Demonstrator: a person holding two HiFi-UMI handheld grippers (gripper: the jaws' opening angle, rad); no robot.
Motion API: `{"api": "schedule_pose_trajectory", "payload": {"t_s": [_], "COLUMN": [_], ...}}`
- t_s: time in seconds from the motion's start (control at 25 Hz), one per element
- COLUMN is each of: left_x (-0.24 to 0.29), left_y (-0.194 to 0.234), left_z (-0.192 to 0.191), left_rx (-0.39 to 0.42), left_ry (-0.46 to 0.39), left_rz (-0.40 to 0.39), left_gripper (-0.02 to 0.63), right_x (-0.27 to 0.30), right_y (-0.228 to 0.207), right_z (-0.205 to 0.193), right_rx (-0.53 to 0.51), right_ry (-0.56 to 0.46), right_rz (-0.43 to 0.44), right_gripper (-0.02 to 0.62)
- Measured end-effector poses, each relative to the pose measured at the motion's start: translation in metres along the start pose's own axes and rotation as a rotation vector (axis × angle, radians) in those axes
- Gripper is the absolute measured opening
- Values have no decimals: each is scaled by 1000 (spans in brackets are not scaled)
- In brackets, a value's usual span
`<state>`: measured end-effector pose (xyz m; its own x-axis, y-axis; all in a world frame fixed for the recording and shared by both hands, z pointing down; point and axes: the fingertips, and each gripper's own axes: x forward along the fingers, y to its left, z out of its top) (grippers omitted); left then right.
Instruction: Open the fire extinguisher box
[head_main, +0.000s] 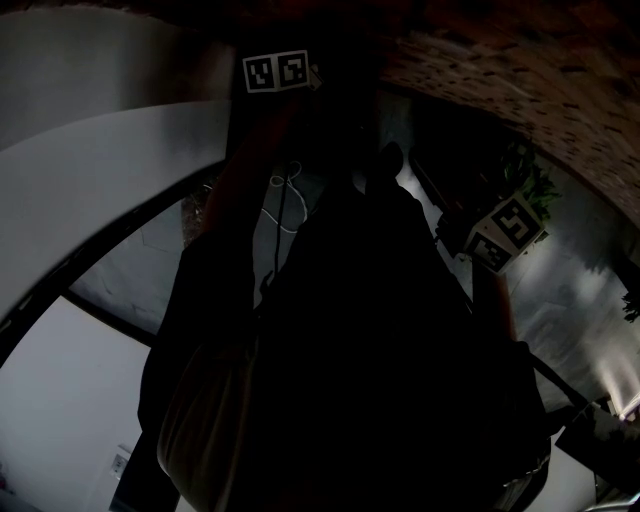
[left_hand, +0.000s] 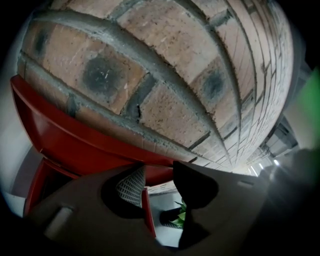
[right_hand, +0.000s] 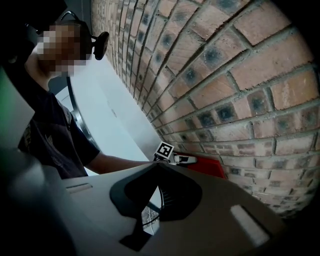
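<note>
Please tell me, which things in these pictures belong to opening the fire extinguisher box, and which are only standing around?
For the job: red box; its red edge, between the open jaws of the left gripper.

Only around: brick wall; potted plant; right gripper, shut and empty, apart from the box.

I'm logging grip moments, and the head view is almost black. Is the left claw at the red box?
Observer: Yes. The left gripper view shows the left claw open, with a thin red edge of the red box between its jaws.
Operator: What is behind the box?
Observer: A brick wall; the box sits against it.
Operator: And the right claw?
Observer: Its own view shows the right claw apart from the box, tips together, nothing between them.
</note>
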<state>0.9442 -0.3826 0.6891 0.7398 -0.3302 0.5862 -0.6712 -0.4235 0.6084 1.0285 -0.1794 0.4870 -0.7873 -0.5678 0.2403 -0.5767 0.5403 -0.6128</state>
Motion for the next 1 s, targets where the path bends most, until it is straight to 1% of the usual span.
{"api": "schedule_pose_trajectory", "payload": {"t_s": [0.16,0.28,0.32,0.36,0.44,0.48,0.52,0.6,0.68,0.88,1.0], "left_x": [5,4,5,7,8,7,4,-2,-5,-9,-5], "left_y": [-1,2,2,3,8,13,18,25,25,24,23], "left_z": [2,4,4,2,-2,-4,-3,0,1,-1,-2], "left_rx": [25,80,117,173,324,380,405,396,401,462,453], "left_ry": [-5,-9,-1,18,74,95,98,72,58,91,111], "left_rz": [-10,-4,8,30,108,148,180,216,225,246,249], "left_gripper": [178,178,178,178,141,138,137,135,135,135,135], "right_x": [-6,-8,-8,-9,-9,-9,-9,-8,-8,-1,2], "right_y": [-3,-3,-3,-3,-3,-2,-2,-1,0,0,2], "right_z": [0,-2,-2,-2,-3,-4,-4,-4,-3,-4,-4], "right_rx": [5,1,2,4,7,9,9,9,6,4,-2], "right_ry": [-9,-3,-4,-5,-5,-3,-1,4,14,22,26], "right_rz": [-11,-9,-9,-8,-4,-2,0,1,0,11,21], "right_gripper": [0,0,0,0,0,1,0,0,0,0,0]}}
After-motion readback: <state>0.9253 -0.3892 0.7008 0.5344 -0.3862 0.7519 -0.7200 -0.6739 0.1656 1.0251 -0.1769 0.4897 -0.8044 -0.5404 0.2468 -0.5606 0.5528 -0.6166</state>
